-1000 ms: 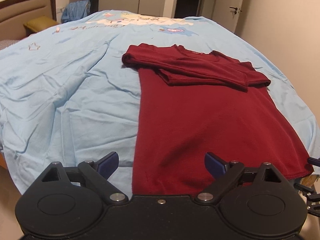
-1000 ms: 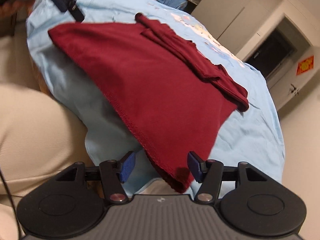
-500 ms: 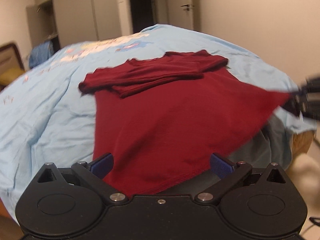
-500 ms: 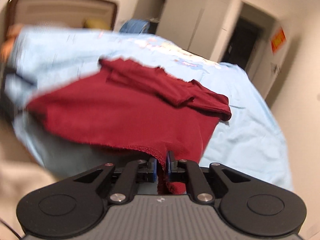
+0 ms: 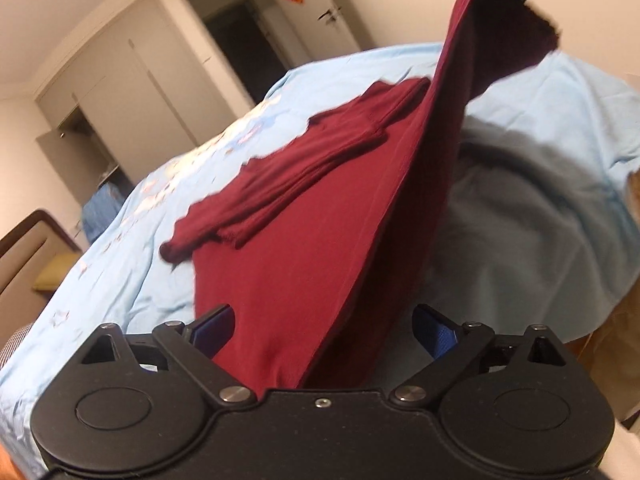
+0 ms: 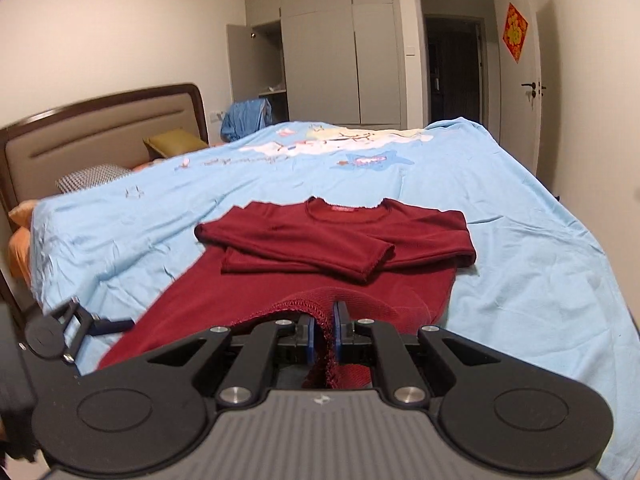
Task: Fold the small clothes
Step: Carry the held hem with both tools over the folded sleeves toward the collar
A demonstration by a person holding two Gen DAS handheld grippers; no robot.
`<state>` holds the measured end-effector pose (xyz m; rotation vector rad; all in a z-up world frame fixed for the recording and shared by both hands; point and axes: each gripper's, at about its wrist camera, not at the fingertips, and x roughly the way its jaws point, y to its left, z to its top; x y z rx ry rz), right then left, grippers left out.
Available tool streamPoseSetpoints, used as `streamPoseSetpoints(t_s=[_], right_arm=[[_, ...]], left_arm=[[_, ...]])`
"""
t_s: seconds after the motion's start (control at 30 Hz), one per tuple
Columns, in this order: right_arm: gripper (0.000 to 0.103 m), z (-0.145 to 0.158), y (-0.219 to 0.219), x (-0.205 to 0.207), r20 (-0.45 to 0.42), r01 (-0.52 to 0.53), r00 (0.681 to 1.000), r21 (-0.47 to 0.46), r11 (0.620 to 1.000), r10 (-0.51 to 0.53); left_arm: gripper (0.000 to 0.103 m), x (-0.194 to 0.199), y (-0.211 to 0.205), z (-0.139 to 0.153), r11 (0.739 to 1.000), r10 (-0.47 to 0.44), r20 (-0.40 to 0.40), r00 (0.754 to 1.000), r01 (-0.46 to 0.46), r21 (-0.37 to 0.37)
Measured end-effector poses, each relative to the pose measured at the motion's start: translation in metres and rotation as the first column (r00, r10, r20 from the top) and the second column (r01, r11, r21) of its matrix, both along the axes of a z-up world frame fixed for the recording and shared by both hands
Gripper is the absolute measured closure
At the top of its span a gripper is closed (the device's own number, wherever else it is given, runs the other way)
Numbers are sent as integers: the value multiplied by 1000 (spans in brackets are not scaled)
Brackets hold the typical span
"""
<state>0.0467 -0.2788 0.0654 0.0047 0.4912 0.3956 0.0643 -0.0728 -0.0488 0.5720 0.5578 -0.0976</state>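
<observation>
Dark red top half-lifted off a bed with a light blue cover.

The bed (image 6: 520, 216) fills both views, a brown headboard (image 6: 100, 128) at its far left and grey wardrobes (image 6: 340, 52) behind. The red top (image 6: 320, 240) lies on the cover, both sleeves folded across the chest, collar toward the far side. The right hand-held gripper (image 6: 323, 334) is clamped narrow on the hem at one bottom corner, raised clear of the cover. The left hand-held gripper (image 5: 320, 332) stands wide, with the other hem corner lying between its blue pads (image 5: 434, 332).
</observation>
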Motion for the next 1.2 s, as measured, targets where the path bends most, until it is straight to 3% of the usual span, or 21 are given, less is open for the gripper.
streamPoseSetpoints(t_s=[0.1, 0.23, 0.4, 0.57, 0.93, 1.2], right_arm=[[93, 5, -1, 3, -6, -2, 1000, 37, 999, 2], [93, 8, 4, 7, -3, -9, 1000, 9, 1000, 9], [93, 15, 13, 10, -34, -4, 999, -14, 1000, 4], [93, 26, 18, 13, -39, 5, 999, -26, 1000, -6], [93, 37, 25, 16, -12, -14, 1000, -14, 1000, 14], [93, 38, 26, 16, -8, -16, 1000, -8, 1000, 16]], left_arm=[[7, -1, 3, -4, 1000, 12, 4, 1000, -12, 20], [7, 0, -3, 0, 1000, 0, 5, 1000, 0, -27], [6, 10, -26, 8, 997, -44, 67, 997, 48, -59], [13, 24, -43, 17, 999, 11, 118, 993, -5, -49], [36, 7, 7, 36, 983, 165, 144, 976, -151, -103], [40, -7, 30, 42, 973, 205, 130, 970, -187, -138]])
